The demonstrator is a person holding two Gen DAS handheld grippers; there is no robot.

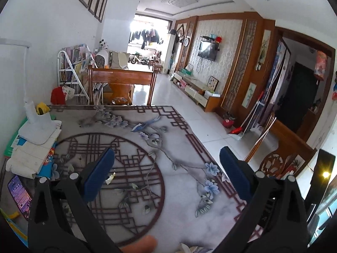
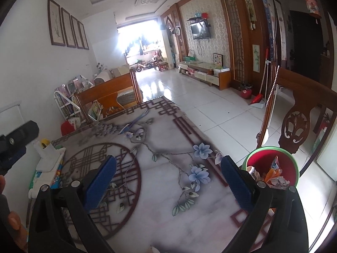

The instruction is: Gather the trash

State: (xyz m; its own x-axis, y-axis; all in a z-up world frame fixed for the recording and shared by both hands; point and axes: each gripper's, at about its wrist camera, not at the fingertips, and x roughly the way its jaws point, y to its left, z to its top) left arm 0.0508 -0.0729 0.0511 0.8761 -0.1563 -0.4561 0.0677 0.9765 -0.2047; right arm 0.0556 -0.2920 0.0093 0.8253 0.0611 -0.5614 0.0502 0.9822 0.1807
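My left gripper [image 1: 168, 168] hangs open over the patterned table [image 1: 181, 215], with nothing between its blue pads [image 1: 101, 175]. A small pale scrap [image 1: 111, 178] lies on the table just beside the left pad. In the right wrist view my right gripper [image 2: 168, 179] is also wide open and empty above the same table [image 2: 160, 210]. A red bin with a green rim [image 2: 252, 152] stands just right of its right pad and holds crumpled wrappers [image 2: 273, 175] and paper.
At the table's left edge are a paper stack [image 1: 27, 158], a white lamp base [image 1: 39, 132] and a phone [image 1: 18, 194]. A carved wooden chair [image 2: 294, 126] stands behind the bin. The other gripper's black body [image 2: 19, 133] shows at the left. Tiled floor [image 2: 210, 109] lies beyond.
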